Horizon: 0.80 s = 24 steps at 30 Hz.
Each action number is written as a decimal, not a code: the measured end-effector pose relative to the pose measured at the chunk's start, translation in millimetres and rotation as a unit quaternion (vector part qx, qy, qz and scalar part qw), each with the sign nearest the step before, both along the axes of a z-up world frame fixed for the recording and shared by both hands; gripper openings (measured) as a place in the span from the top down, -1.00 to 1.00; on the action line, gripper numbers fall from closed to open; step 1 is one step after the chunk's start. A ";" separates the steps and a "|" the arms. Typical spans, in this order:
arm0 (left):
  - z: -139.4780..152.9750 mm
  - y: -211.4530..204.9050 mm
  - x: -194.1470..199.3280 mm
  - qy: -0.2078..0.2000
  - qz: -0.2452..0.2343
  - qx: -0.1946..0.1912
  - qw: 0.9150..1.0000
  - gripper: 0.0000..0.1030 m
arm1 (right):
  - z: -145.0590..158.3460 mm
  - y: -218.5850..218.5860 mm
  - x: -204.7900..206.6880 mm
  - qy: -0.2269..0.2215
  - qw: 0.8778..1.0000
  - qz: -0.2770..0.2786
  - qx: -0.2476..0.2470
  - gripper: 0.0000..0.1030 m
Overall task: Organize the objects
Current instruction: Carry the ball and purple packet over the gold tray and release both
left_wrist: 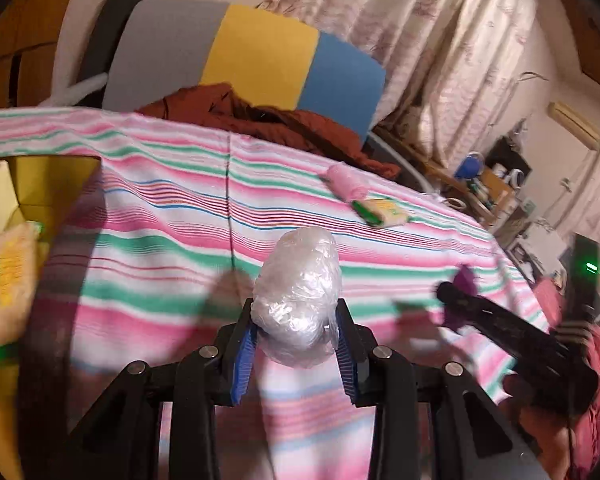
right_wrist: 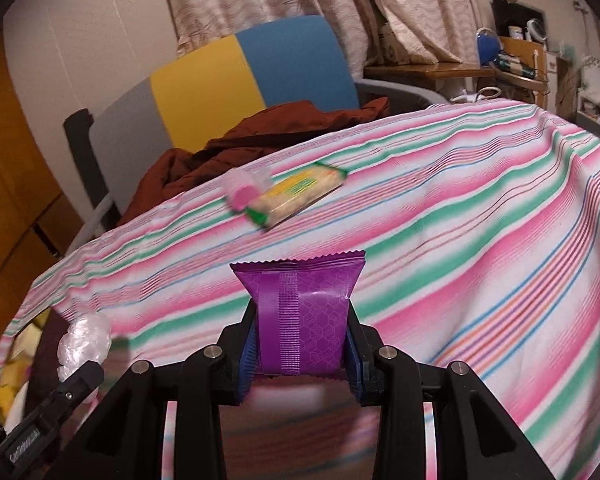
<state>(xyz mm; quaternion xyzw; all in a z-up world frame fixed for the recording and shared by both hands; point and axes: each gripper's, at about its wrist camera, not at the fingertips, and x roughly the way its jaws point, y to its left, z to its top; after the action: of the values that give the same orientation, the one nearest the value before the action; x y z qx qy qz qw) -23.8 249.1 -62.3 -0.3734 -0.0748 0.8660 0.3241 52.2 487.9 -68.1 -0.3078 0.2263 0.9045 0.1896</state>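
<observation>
In the left wrist view, the left gripper (left_wrist: pixel 296 320) is clamped on a crinkly clear plastic-wrapped bundle (left_wrist: pixel 298 296) above the pink, green and white striped cloth (left_wrist: pixel 160 216), near the yellow cardboard box (left_wrist: pixel 52 184) at far left; the slick, squashy wrap could slide out of the pads. In the right wrist view, the right gripper (right_wrist: pixel 302 344) pinches a purple foil snack packet (right_wrist: pixel 302 316) by its lower half, so it may pivot or drop, while a yellow-green cracker pack (right_wrist: pixel 296 196) and a pink roll (right_wrist: pixel 242 192) lie touching farther back.
</observation>
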 end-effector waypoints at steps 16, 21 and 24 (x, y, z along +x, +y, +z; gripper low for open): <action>52.1 -148.0 43.8 0.043 0.079 0.035 0.995 0.31 | 36.4 -148.5 -14.6 0.023 0.982 0.186 -0.026 0.28; 56.7 -205.8 29.9 0.048 0.151 0.022 0.987 0.31 | 51.4 -200.4 -37.9 0.031 0.968 0.249 -0.025 0.28; 53.4 -233.1 22.9 0.042 0.189 0.016 0.981 0.31 | 56.0 -229.0 -54.3 0.027 0.959 0.281 -0.020 0.28</action>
<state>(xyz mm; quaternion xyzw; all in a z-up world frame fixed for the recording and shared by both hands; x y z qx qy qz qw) -0.9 16.0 -8.9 -0.3110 -0.1443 0.9251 0.1635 -2.1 258.9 -12.1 -0.3385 0.1536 0.9245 -0.0850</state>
